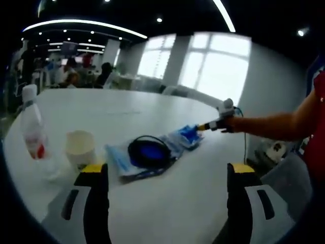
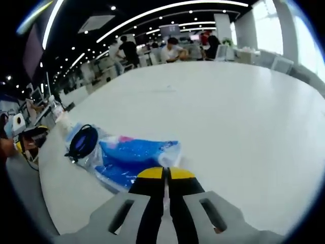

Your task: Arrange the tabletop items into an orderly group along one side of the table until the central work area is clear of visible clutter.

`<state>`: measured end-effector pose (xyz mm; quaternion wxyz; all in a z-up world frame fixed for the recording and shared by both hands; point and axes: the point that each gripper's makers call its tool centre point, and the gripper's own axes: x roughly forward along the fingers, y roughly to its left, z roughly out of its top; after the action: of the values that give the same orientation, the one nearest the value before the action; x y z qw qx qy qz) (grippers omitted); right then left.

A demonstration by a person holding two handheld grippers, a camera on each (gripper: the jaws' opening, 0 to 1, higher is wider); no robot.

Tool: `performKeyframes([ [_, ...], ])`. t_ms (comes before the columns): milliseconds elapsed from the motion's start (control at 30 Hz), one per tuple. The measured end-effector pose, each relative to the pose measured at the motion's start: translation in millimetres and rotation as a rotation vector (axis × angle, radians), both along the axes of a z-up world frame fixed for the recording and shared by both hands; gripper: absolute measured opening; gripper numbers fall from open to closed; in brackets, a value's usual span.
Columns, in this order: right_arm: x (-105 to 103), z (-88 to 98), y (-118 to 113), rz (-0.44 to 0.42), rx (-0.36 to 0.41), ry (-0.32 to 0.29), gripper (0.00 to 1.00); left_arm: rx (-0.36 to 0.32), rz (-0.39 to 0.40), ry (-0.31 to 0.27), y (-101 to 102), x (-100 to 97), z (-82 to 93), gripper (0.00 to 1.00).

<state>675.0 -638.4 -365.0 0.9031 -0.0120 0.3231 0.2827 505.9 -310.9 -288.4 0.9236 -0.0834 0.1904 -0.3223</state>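
Note:
A wide white table (image 1: 167,203) carries the items. At the left a clear water bottle (image 1: 33,129) with a white cap stands beside a paper cup (image 1: 80,147). A black coiled cable (image 1: 149,151) lies on flat blue plastic packets (image 1: 187,136). My left gripper (image 1: 167,170) is open, jaws wide apart, short of the cable with nothing between them. The right gripper (image 1: 209,125), held by a hand, touches the far packet. In the right gripper view my right gripper (image 2: 165,174) is shut on the edge of the blue packet (image 2: 132,155); the cable (image 2: 83,140) lies beyond.
The table's curved near edge (image 2: 56,193) runs along the left of the right gripper view, with the left gripper (image 2: 26,142) at it. Bare tabletop (image 2: 228,112) stretches away to the right. People (image 2: 170,51) sit at other tables far behind.

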Motion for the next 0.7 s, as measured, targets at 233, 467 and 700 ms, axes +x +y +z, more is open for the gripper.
performKeyframes([
  [233, 0.4, -2.3, -1.1, -0.005, -0.002, 0.001, 0.03, 0.000, 0.003, 0.005, 1.3, 0.2, -1.1, 0.93],
  [467, 1.3, -3.1, -3.3, -0.015, 0.000, 0.005, 0.03, 0.000, 0.002, 0.010, 0.6, 0.0, -2.3, 0.93],
  [700, 1.2, -5.1, -4.5, -0.030, 0.009, 0.021, 0.05, 0.001, 0.002, 0.012, 1.2, -0.2, -2.7, 0.92],
])
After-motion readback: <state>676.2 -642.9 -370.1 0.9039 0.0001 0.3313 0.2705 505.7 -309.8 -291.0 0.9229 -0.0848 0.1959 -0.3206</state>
